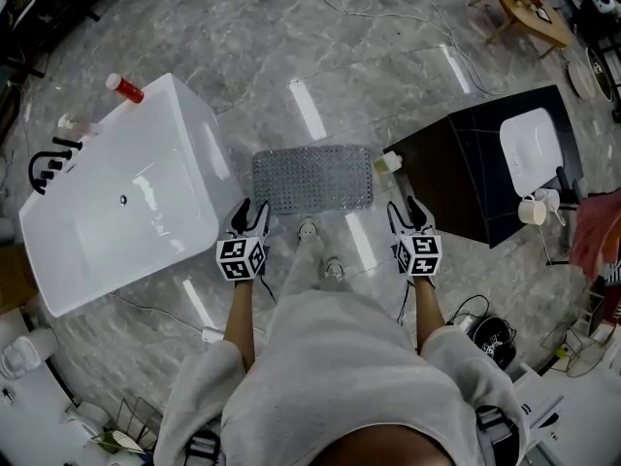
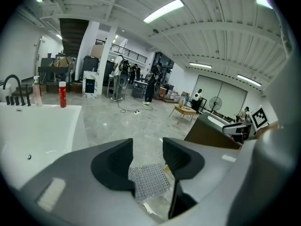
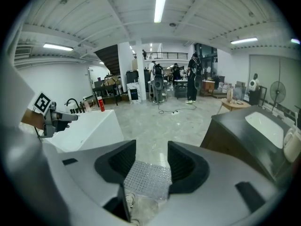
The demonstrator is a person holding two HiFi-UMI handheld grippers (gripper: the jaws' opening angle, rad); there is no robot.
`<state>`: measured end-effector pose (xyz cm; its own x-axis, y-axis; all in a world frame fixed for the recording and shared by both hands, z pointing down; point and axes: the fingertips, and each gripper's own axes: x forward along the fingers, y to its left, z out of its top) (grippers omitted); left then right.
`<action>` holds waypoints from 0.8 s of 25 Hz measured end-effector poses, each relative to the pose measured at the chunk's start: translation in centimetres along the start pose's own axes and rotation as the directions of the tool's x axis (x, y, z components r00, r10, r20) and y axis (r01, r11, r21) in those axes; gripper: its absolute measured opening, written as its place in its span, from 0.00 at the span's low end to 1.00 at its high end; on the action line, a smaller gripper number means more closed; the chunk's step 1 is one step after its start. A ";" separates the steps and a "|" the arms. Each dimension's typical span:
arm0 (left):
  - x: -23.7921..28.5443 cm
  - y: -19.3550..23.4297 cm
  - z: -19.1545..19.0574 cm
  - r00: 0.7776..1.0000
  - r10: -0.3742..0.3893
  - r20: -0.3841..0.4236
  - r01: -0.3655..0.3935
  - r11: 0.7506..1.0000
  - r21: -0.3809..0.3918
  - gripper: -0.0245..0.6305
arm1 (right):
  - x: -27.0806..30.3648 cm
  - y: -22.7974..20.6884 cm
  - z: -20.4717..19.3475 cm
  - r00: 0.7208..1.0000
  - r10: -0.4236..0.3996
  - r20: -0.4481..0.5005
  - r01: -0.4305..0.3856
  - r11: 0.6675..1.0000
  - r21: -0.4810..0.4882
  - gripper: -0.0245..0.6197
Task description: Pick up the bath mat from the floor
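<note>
A grey dotted bath mat (image 1: 313,178) lies flat on the marble floor between the white bathtub and the dark vanity. The person stands just behind it. My left gripper (image 1: 250,216) hangs in the air near the mat's near-left corner, jaws open with nothing between them. My right gripper (image 1: 411,216) hovers past the mat's near-right corner, open and empty too. Through the left gripper's (image 2: 148,158) jaws the mat (image 2: 148,180) shows on the floor far below. Between the right gripper's (image 3: 152,160) jaws the mat (image 3: 146,179) shows the same way.
A white bathtub (image 1: 126,192) with a red bottle (image 1: 125,87) on its rim stands left. A dark vanity (image 1: 485,163) with a white basin stands right. A small box (image 1: 390,161) lies by the mat's right edge. Cables and a wooden stool (image 1: 524,10) are farther back.
</note>
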<state>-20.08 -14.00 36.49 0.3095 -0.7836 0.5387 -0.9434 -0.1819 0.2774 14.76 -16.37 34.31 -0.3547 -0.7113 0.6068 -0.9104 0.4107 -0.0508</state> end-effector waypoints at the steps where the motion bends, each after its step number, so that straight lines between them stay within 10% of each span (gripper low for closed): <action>1: 0.4 0.5 0.0 1.000 0.000 -0.010 0.000 1.000 -0.004 0.35 | 0.5 0.2 0.2 1.000 -0.002 -0.008 0.002 1.000 0.004 0.34; 20: 5.4 9.2 -3.8 0.994 0.052 -0.100 -0.060 0.995 -0.075 0.35 | 8.2 2.2 -3.2 0.987 0.019 -0.159 -0.019 1.000 0.002 0.34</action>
<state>-26.63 -17.68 44.95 0.2704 -0.7288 0.6291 -0.9485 -0.0895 0.3040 10.56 -19.47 41.71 -0.3341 -0.6037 0.7238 -0.9038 0.4230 -0.0643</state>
